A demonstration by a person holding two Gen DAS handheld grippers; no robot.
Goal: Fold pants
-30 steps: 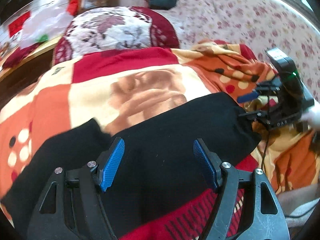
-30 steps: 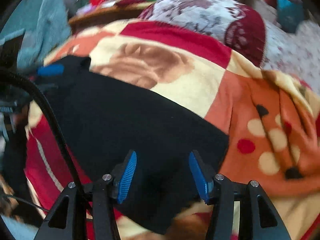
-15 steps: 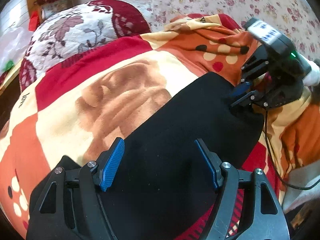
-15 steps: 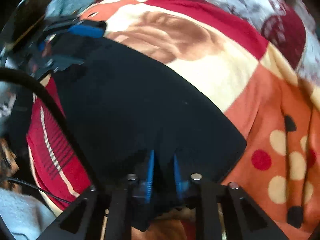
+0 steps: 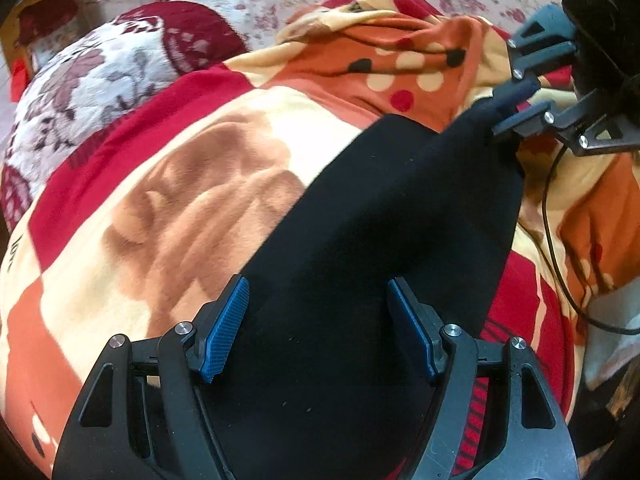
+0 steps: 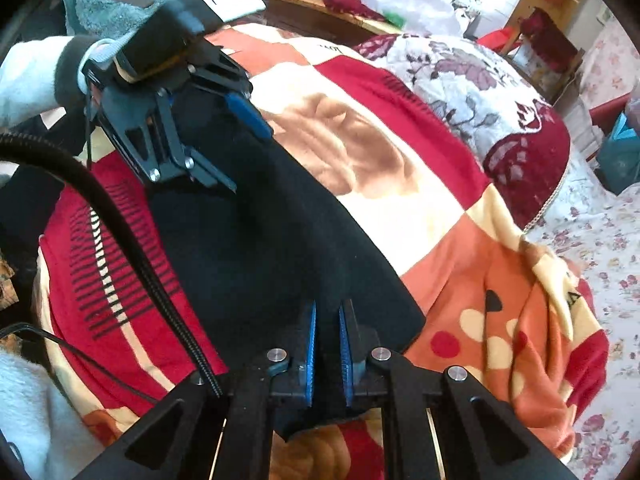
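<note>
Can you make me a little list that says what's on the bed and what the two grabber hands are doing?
clothing: black pants, lying long on the blanket
surface: patchwork blanket in red, orange and cream
left gripper: open, over one end of the pants, not pinching
right gripper: just closed on the other end of the pants, cloth between its pads
nearby: flowered pillow beyond the blanket

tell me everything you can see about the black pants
The pants are plain black, soft matte fabric, no visible seams or pockets. They lie as a long flat band diagonally across a patterned blanket. The right gripper is shut on one end, lifting that edge. The left gripper is open over the other end, its fingers straddling the cloth without pinching it.
</note>
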